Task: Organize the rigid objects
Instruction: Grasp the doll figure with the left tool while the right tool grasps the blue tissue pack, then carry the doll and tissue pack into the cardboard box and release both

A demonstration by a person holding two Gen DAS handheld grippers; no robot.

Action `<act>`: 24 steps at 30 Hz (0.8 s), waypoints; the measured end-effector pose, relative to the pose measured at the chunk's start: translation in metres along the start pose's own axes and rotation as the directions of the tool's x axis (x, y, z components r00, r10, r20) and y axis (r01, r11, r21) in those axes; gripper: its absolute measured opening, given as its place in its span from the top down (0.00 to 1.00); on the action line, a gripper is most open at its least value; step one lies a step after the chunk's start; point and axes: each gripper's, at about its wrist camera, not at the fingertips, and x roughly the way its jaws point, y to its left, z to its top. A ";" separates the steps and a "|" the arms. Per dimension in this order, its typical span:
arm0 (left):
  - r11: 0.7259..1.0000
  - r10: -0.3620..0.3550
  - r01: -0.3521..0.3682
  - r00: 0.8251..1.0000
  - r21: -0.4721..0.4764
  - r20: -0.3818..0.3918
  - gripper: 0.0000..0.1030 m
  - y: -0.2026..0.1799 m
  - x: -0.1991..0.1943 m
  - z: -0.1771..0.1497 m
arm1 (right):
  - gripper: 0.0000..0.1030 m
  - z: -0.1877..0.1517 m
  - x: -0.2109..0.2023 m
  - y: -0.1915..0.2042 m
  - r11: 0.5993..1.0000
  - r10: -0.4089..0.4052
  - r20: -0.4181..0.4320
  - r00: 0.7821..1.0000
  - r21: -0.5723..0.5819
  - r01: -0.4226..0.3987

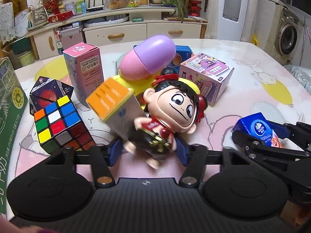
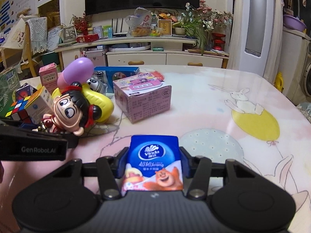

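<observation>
- Two hand-held grippers busy: left hand-held gripper (image 1: 147, 151) with pads flanking the doll (image 1: 165, 116) at the waist, contact unclear; right hand-held gripper (image 2: 153, 163) pinching the tissue pack (image 2: 153, 163) across its width.
- Doll lying tilted on the bench (image 1: 252, 89), leaning against the orange-topped box (image 1: 118, 106) beside the puzzle cube (image 1: 58, 124).
- Probably hard, light plastic, top-heavy at the big head; best taken at the narrow torso.
- Tissue pack likely soft, light, crushable; gentle squeeze mid-body.
</observation>
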 end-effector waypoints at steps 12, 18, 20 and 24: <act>0.999 -0.014 0.013 1.000 -0.053 -0.020 0.39 0.006 -0.016 -0.013 | 0.50 0.001 0.002 0.002 1.000 0.001 0.001 1.000 0.007 -0.001; 0.998 -0.027 0.026 1.000 -0.063 -0.015 0.39 0.010 -0.029 -0.018 | 0.50 0.001 0.001 0.005 1.000 0.021 -0.001 1.000 0.005 -0.021; 0.997 -0.034 0.033 0.999 -0.064 -0.006 0.39 0.011 -0.036 -0.019 | 0.50 0.001 0.000 0.007 1.000 0.024 0.001 1.000 0.003 -0.024; 0.996 -0.050 0.051 0.999 -0.074 0.016 0.39 0.018 -0.048 -0.019 | 0.50 0.002 -0.003 0.011 0.999 0.031 0.014 0.999 -0.010 -0.031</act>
